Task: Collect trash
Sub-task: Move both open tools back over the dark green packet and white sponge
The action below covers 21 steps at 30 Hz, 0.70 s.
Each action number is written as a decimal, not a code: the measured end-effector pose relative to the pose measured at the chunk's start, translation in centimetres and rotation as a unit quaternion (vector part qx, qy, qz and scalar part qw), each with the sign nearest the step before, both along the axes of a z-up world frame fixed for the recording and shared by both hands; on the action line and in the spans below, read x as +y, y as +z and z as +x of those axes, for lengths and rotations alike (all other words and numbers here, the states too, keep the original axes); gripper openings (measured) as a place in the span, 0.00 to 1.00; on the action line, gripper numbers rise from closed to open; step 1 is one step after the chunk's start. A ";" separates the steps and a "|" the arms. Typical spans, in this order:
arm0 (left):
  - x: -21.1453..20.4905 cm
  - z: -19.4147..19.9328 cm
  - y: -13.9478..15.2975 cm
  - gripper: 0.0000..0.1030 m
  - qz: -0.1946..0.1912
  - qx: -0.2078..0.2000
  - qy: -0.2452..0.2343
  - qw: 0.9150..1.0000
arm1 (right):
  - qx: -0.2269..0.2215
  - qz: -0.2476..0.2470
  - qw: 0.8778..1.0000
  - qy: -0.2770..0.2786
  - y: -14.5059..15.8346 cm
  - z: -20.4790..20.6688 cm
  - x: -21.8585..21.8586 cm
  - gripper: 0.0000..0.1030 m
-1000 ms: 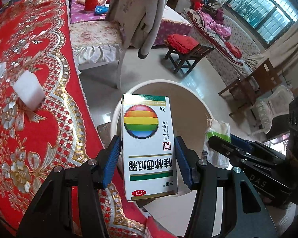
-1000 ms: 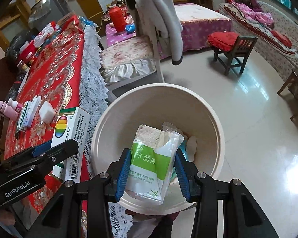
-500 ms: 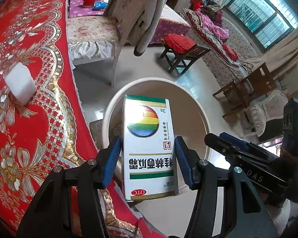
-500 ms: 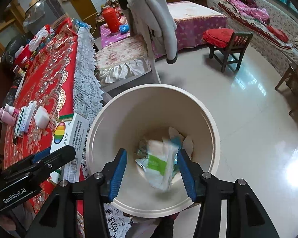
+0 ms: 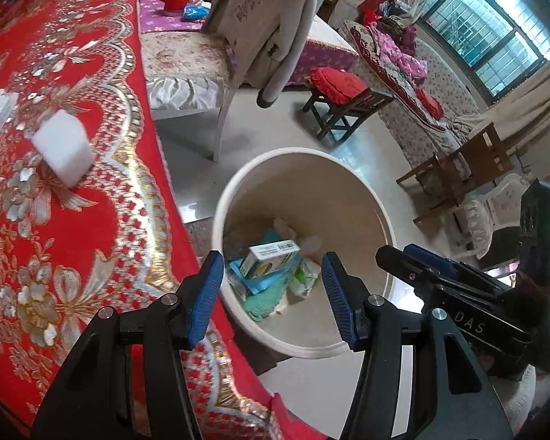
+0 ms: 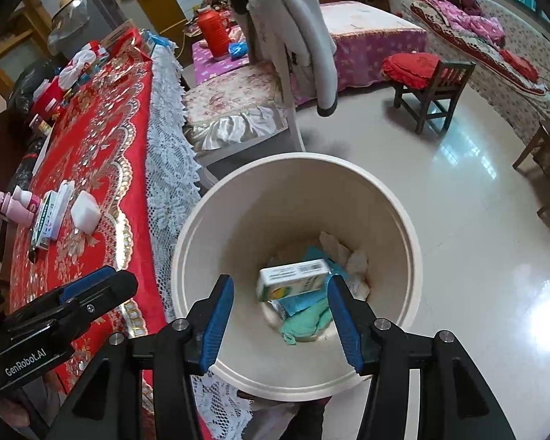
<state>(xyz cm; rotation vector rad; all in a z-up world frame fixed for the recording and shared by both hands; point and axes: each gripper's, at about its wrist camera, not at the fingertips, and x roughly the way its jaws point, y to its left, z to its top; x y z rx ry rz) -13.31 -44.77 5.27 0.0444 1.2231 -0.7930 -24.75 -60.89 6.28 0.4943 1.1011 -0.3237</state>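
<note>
Red-clothed bench (image 5: 73, 220) beside a cream bin (image 6: 385, 220) on the floor: both tools, left tool (image 5: 273, 295) and right tool (image 6: 280, 324), hover open and empty above it (box (image 6: 293, 284) already inside), while a white block (image 6: 85, 211) near the bench edge lies nearer the left tool.

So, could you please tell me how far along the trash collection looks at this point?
Done: the medicine box and a tissue pack lie in the bin. In hand: nothing; the left gripper and right gripper hover open over it. Possibly left: the white block and flat box on the red tablecloth.
</note>
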 end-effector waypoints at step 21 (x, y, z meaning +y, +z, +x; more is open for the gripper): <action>13.8 4.0 1.4 0.53 0.020 -0.029 0.122 0.992 | -0.022 0.007 0.994 0.105 0.9 8.5 10.2 0.59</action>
